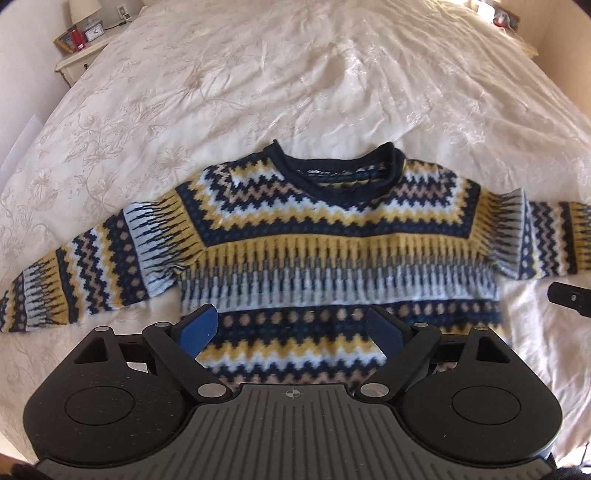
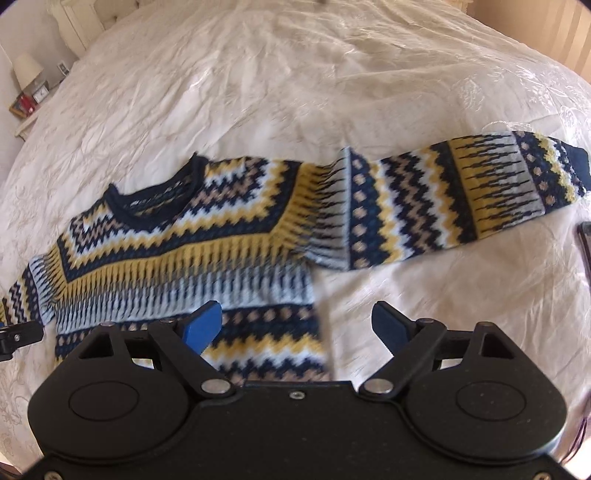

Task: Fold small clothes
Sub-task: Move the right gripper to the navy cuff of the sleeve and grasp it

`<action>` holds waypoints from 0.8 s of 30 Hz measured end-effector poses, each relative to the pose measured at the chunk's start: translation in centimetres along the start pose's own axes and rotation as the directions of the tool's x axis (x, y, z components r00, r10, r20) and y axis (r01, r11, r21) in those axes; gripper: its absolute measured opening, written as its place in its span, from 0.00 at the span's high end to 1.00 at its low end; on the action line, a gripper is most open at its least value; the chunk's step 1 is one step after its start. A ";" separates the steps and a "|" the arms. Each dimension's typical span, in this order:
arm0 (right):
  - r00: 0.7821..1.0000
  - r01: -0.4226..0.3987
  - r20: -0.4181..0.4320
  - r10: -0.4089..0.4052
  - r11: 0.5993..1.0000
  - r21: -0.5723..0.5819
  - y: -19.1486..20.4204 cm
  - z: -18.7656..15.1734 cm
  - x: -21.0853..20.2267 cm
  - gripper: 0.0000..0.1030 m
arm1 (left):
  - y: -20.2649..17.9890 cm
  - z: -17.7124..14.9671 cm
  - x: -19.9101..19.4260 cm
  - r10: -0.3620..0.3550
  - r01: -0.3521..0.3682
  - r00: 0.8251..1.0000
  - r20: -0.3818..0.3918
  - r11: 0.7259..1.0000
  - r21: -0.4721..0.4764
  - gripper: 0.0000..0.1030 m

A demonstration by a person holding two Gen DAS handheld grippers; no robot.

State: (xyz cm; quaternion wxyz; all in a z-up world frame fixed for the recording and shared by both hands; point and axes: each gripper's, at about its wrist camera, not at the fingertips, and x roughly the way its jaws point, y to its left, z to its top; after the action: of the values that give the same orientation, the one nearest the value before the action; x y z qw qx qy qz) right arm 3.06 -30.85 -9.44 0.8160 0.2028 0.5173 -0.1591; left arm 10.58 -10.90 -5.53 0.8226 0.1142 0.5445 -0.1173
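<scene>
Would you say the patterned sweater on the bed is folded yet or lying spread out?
Spread out: the patterned sweater lies flat on the bedspread, both sleeves extended sideways, nothing folded over.

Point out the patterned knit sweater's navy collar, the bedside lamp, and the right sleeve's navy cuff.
Navy collar [image 1: 334,184]: left wrist view, front of the neckline band.
Bedside lamp [image 1: 85,9]: left wrist view, its pale shade.
Right sleeve's navy cuff [image 2: 576,162]: right wrist view, the dark end band.
</scene>
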 end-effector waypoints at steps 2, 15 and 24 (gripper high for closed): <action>1.000 -0.012 -0.001 0.012 1.000 0.003 -2.2 1.0 0.2 0.15 | -1.1 -0.1 -0.1 0.004 -0.004 1.000 0.005 0.999 -0.035 0.15; 1.000 -0.018 0.001 0.018 1.000 -0.011 -15.9 7.5 1.2 0.24 | -7.6 -1.0 -0.1 -0.001 0.000 1.000 -0.005 0.983 -0.182 0.15; 0.999 -0.019 0.038 0.019 1.000 0.000 -24.9 11.3 0.4 0.24 | -9.5 -1.3 0.4 0.027 -0.038 0.998 -0.056 0.976 -0.215 0.15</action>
State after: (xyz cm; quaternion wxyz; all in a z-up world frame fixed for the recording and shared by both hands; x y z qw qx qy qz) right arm 0.30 -58.09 -9.60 0.8270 0.2049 0.4999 -0.1554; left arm 6.58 -19.45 -7.00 0.8173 0.0360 0.5737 -0.0409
